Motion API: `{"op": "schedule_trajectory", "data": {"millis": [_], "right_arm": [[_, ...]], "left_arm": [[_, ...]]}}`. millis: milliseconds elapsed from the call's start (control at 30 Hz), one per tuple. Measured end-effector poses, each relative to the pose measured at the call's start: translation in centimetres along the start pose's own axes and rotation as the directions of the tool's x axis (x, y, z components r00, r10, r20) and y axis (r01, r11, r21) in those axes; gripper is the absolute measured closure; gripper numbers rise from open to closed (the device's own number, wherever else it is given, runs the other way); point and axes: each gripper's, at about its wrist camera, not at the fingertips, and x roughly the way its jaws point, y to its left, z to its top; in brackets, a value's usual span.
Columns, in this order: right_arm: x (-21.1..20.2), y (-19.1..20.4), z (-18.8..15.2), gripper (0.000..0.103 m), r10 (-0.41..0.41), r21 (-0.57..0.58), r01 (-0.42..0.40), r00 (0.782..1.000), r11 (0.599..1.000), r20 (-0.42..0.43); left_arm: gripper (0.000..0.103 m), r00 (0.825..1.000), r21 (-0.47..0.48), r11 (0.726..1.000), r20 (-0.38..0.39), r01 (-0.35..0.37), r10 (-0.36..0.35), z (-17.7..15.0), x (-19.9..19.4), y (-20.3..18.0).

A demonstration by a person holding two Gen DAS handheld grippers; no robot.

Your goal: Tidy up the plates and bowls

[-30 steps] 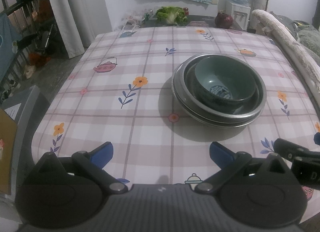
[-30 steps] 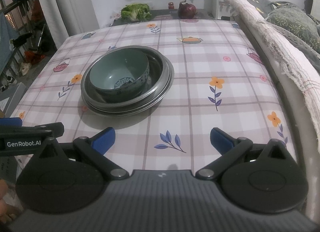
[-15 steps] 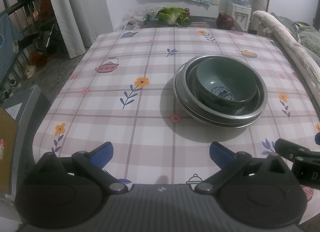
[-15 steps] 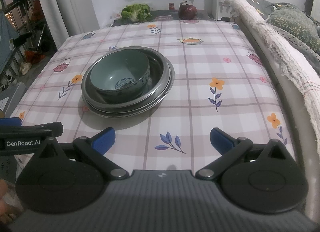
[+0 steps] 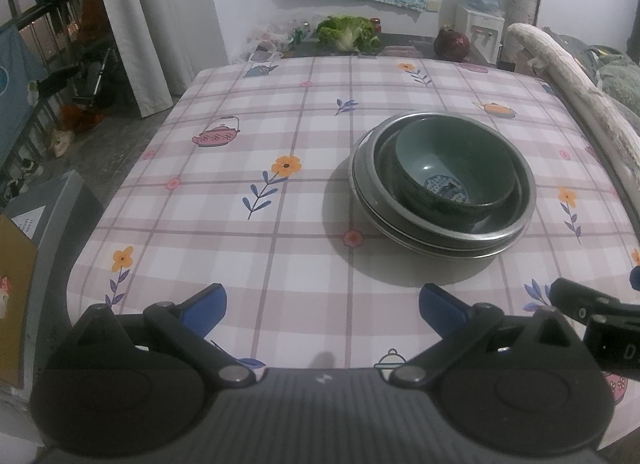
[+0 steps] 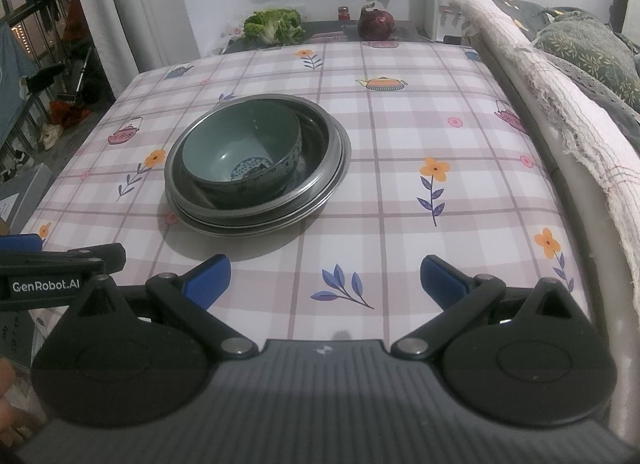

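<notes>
Tongs point(image 5: 322, 306) over checked tablecloth point(image 5: 280, 191) (both agape)

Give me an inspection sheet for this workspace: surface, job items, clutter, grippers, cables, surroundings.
Surface: table under a checked cloth with flower and teapot prints; nothing seen spilled.
Job's things: green ceramic bowl nested in a metal bowl, on stacked metal plates; one pile, off to the left of the right wrist view.
Clutter: nothing seen on the cloth besides the pile.
Grippers: left gripper and right gripper both open, empty, at the near table edge, apart from the pile.
Cables: nothing seen.
Surroundings: lettuce and a dark red round thing on a dark counter beyond the table, water dispenser, curtain, bedding on the right.
</notes>
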Motion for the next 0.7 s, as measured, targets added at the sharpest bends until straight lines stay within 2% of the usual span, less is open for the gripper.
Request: {"op": "schedule_trajectory", "data": {"millis": [700], "right_arm": [[-0.04,0.26,0.18,0.001,0.0,0.0,0.0,1.0,1.0,-0.003]], "left_arm": [[0.0,1.0,-0.002,1.0,-0.002,0.001,-0.001,-0.02,0.01,0.11]]}}
